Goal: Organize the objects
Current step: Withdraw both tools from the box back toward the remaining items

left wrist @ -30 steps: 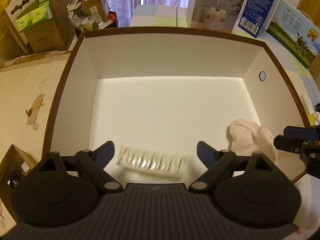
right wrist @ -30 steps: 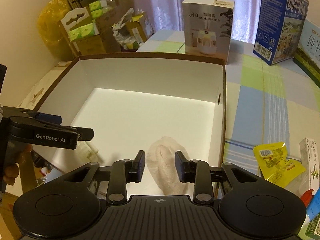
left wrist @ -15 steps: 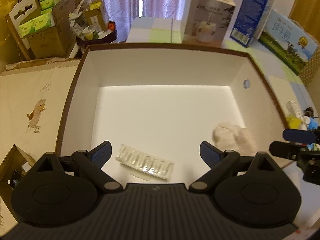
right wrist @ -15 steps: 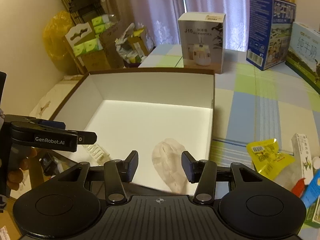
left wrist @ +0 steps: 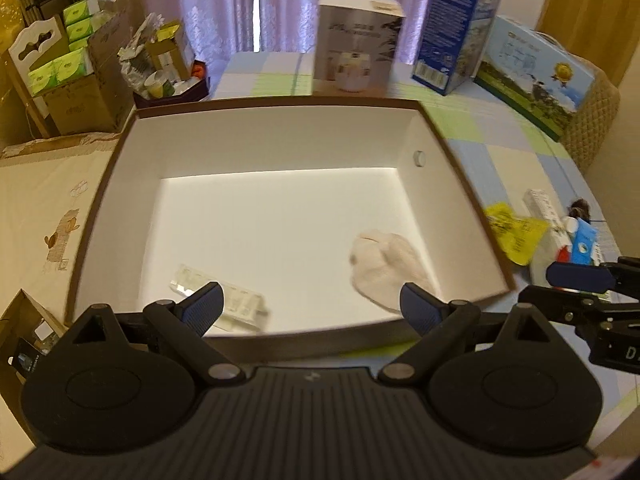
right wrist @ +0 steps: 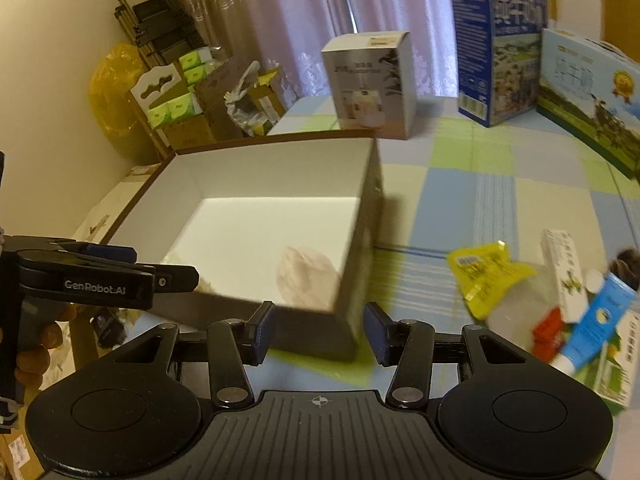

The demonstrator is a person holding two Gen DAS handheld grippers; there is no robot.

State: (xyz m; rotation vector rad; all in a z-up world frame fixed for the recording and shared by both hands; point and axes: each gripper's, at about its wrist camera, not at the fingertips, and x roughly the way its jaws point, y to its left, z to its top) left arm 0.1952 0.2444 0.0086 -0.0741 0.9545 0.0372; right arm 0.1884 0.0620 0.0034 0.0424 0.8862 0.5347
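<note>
The brown-rimmed box [left wrist: 260, 140] with a white inside holds a clear plastic blister tray [left wrist: 240, 308] at its near left and a crumpled white cloth [left wrist: 384, 268] at its near right. My left gripper [left wrist: 310, 308] hangs open above the box's near edge with nothing between its fingers. Over the box's near right corner [right wrist: 362, 248], my right gripper [right wrist: 319, 332] is open and empty, the white cloth [right wrist: 308, 276] lying just beyond it inside. Each gripper shows at the edge of the other's view.
On the checkered cloth right of the box lies a pile: a yellow packet [right wrist: 484, 276], a slim white carton [right wrist: 564, 272], a blue tube [right wrist: 596, 320]. A humidifier carton [left wrist: 356, 52] and blue milk cartons [left wrist: 456, 48] stand behind. Cardboard boxes crowd the far left.
Both grippers have drawn back and up from inside the box. The right jaws widened and left the white cloth lying there. The blister tray stays on the box floor.
</note>
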